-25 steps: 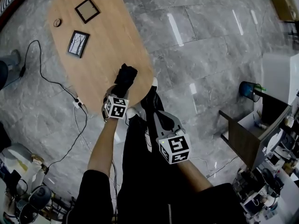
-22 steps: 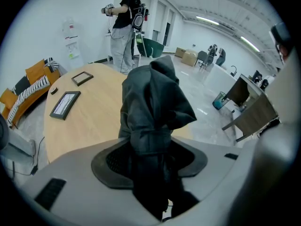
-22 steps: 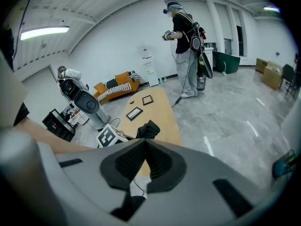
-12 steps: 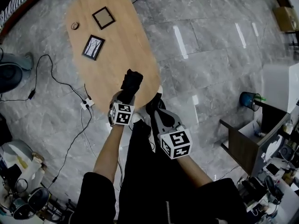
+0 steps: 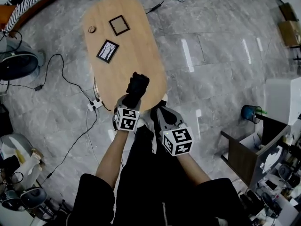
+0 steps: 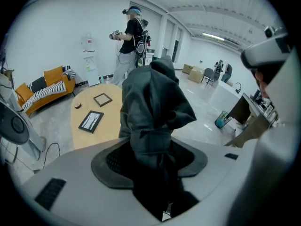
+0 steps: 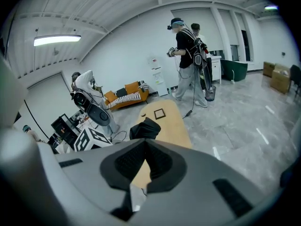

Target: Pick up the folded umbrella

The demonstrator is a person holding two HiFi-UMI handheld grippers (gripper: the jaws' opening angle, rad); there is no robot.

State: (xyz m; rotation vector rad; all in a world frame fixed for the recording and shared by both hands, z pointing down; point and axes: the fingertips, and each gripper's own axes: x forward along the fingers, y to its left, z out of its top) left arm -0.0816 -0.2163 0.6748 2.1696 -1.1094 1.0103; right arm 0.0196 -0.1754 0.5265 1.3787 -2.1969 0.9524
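The folded umbrella (image 5: 137,84) is a dark bundle of fabric with a strap round it. My left gripper (image 5: 133,98) is shut on its lower part and holds it up over the near end of the oval wooden table (image 5: 131,51). In the left gripper view the umbrella (image 6: 153,107) stands upright between the pads of the left gripper (image 6: 150,161) and fills the middle of the frame. My right gripper (image 5: 157,113) hangs beside it on the right, off the table's edge. Its pads meet at the tips with nothing between them. In the right gripper view (image 7: 146,149) the umbrella (image 7: 145,128) shows ahead.
Two picture frames (image 5: 118,25) (image 5: 107,51) and a small round thing (image 5: 91,29) lie at the table's far end. A power strip (image 5: 95,105) with cables lies on the floor to the left, near a fan (image 5: 16,62). A blue bin (image 5: 251,113) and a person (image 6: 129,46) are farther off.
Both grippers have risen, the left one carrying the umbrella up from the table's near end. The table now looks smaller and farther below.
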